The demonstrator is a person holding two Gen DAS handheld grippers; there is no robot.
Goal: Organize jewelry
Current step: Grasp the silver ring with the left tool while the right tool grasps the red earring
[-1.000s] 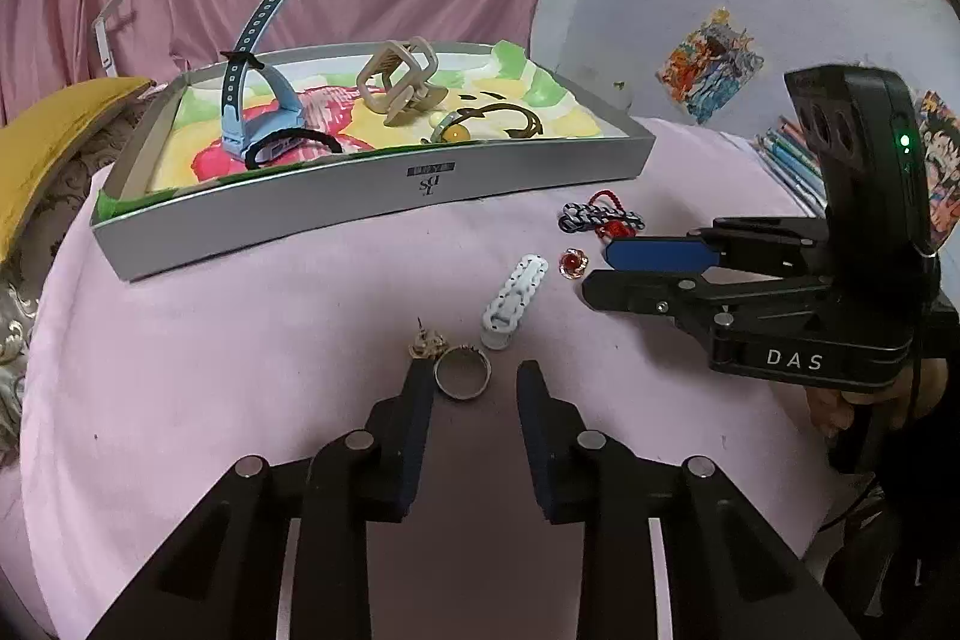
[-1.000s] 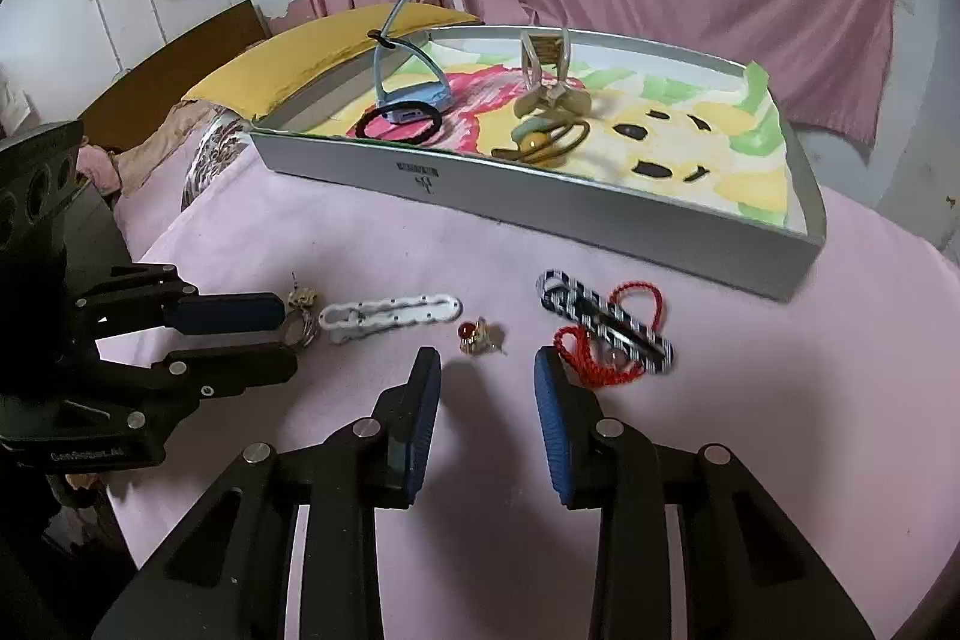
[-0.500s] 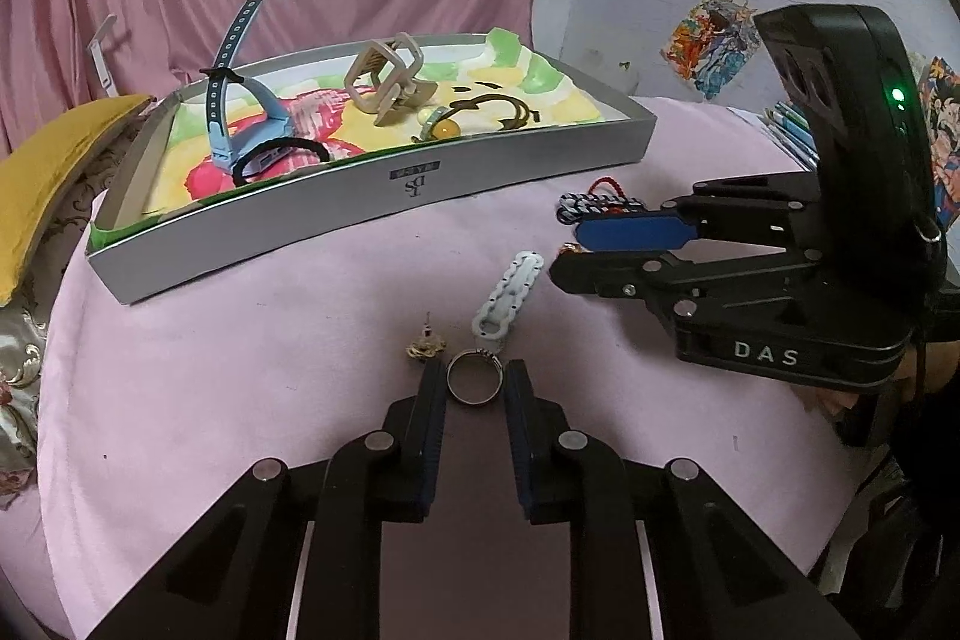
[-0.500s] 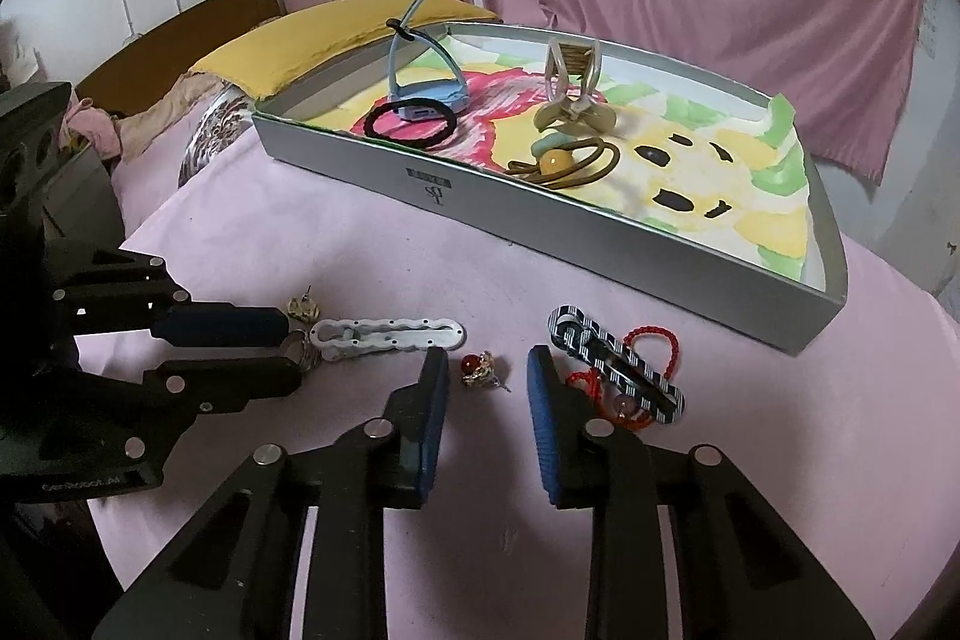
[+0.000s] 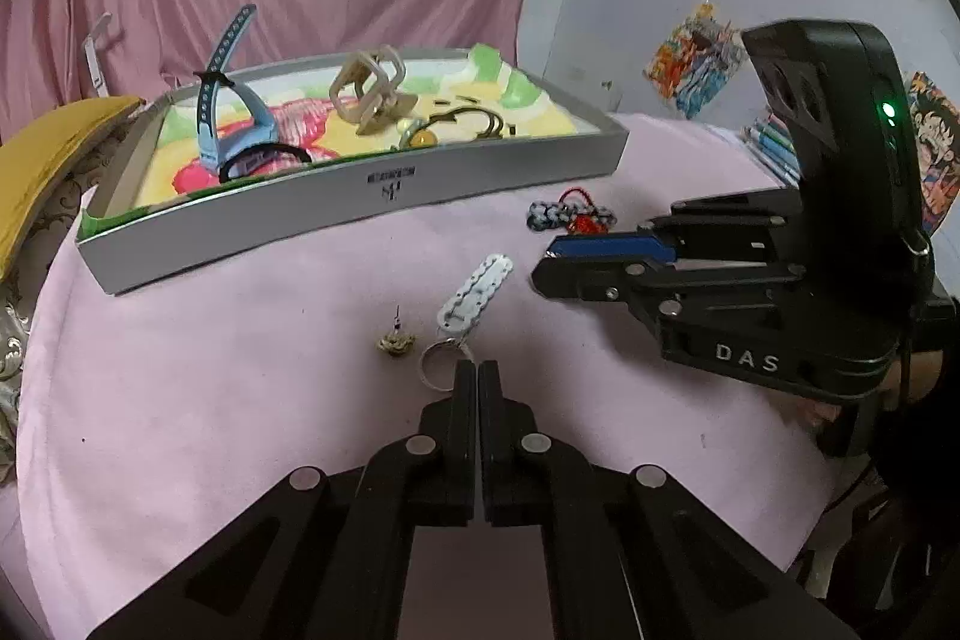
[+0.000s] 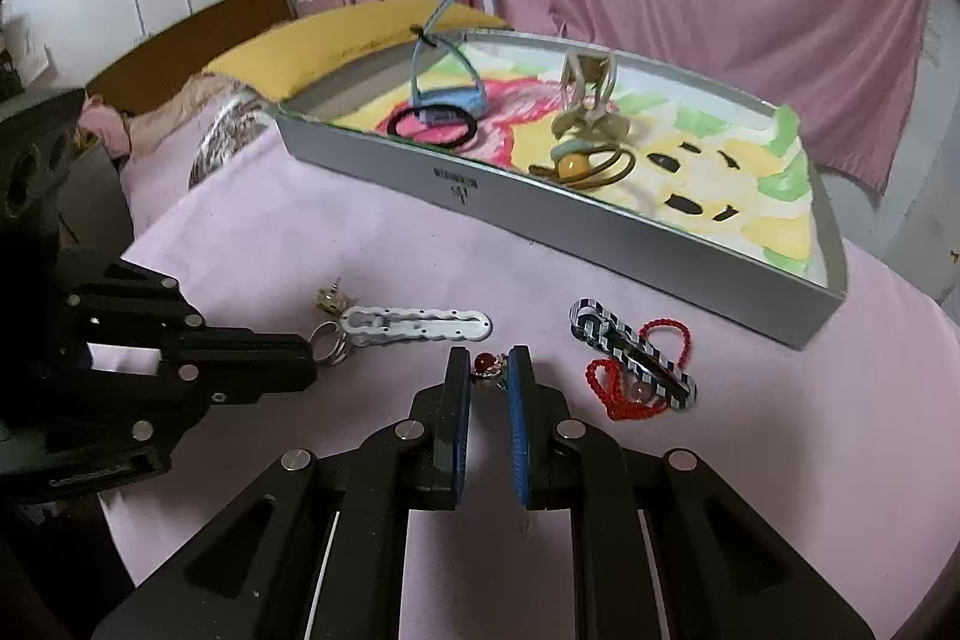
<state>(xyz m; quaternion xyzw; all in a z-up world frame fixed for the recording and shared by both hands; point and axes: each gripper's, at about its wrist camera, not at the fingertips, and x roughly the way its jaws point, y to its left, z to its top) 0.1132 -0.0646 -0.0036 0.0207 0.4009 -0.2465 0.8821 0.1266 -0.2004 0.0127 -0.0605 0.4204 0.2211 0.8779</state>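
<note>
On the pink worktop, the left claw pinches a silver ring's edge; the right claw, narrowly parted, brackets a red-beaded earring. The tray lies at 12 o'clock.

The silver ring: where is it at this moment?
In the left wrist view the silver ring lies on the pink cloth at the left gripper tips, between the gold earring and white clip.
</note>
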